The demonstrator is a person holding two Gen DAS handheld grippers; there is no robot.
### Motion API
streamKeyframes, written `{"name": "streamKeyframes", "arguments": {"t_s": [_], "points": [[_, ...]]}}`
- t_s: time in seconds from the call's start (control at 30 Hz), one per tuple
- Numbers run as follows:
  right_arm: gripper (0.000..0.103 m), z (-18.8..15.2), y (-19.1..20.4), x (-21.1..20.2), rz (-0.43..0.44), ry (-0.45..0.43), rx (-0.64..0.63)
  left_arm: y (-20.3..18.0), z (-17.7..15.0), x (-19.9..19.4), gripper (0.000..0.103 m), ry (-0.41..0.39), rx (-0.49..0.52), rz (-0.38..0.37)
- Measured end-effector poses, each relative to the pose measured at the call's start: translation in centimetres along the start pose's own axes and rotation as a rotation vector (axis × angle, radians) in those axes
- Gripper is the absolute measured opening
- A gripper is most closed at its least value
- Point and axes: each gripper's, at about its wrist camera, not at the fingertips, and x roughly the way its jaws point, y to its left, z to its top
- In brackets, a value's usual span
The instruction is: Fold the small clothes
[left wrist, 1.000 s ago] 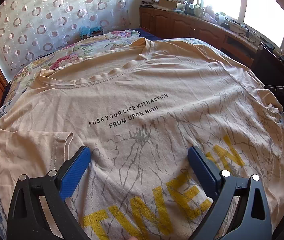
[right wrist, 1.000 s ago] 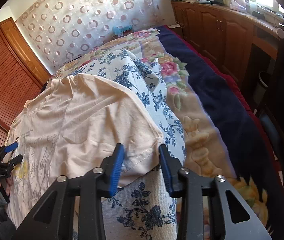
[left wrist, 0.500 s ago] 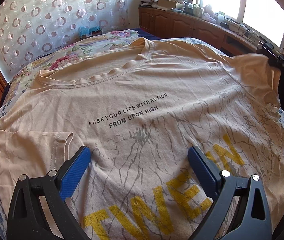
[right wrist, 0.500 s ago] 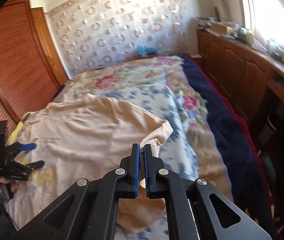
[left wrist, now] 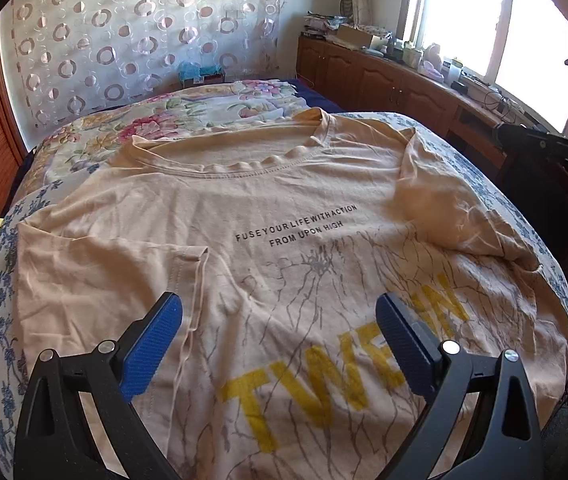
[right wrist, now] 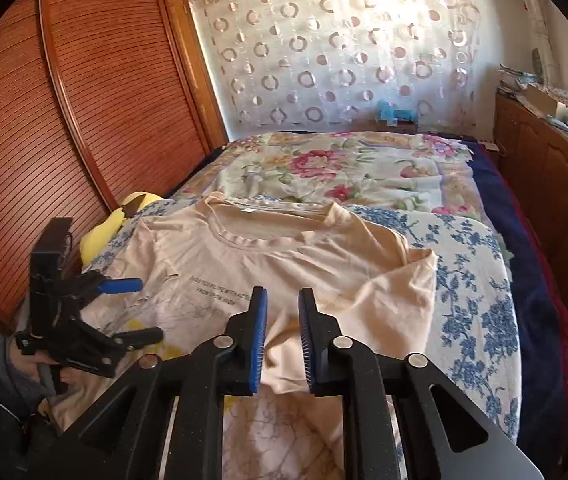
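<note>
Shirt: the T-shirt [left wrist: 291, 248] lies flat on the bed [right wrist: 363, 168], both sleeves folded inward.
Right claw [right wrist: 282, 344]: jaws have just parted, clear of the sleeve.
Left claw [left wrist: 280, 340]: wide apart, empty, over the hem.
Tip: flatten the folded sleeve before the next fold.

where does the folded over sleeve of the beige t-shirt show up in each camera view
Left wrist view: the folded-over sleeve lies right of centre, on the t-shirt, above the yellow lettering.
Right wrist view: it fills the centre, just beyond the right gripper, whose jaws stand slightly apart with nothing between them.
Shared landmark: the ribbed neckline.
</note>
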Motion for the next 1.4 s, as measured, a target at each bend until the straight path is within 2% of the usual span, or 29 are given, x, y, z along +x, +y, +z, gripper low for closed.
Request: {"name": "streamKeyframes", "arguments": {"t_s": [0.27,0.6,0.73,0.77,0.8,0.9,1.0,1.13,1.27,1.4], "points": [[0.027,-3.1,-2.2,-0.7,-0.138,0.065,0.088,-0.2,0.0,-0.3,0.098,-0.014,-0.008,-0.007],[0.03,-4.3,-3.7,2.4,-0.175,0.174,0.146,-0.9,-0.1,-0.7,0.098,-0.019,0.005,-0.015],[0.029,-4.1,-3.9,2.3,-0.158,0.182,0.136,-0.8,-0.2,-0.6,0.098,-0.018,-0.007,-0.012],[0.022,-4.1,-3.7,2.5,-0.155,0.183,0.126,-0.8,-0.2,-0.6,0.098,-0.017,-0.007,-0.011],[0.008,-4.3,-3.6,2.8,-0.148,0.188,0.118,-0.8,-0.2,-0.6,0.098,-0.015,-0.007,-0.01],[0.004,-4.3,-3.2,2.5,-0.141,0.169,0.097,-0.9,-0.2,-0.6,0.098,-0.016,-0.005,-0.011],[0.003,-4.3,-2.8,1.1,-0.109,0.126,0.089,-0.9,-0.2,-0.4,0.098,-0.017,-0.006,-0.01],[0.003,-4.5,-1.7,0.1,-0.074,0.11,0.065,-1.0,0.0,-0.3,0.098,-0.019,-0.007,-0.012],[0.003,-4.9,-0.3,-0.6,-0.032,0.128,0.029,-1.2,0.2,-0.4,0.098,-0.026,-0.012,-0.013],[0.004,-5.9,0.8,-0.2,0.015,0.183,0.009,-1.4,0.5,-0.2,0.098,-0.025,-0.01,-0.017]]}}
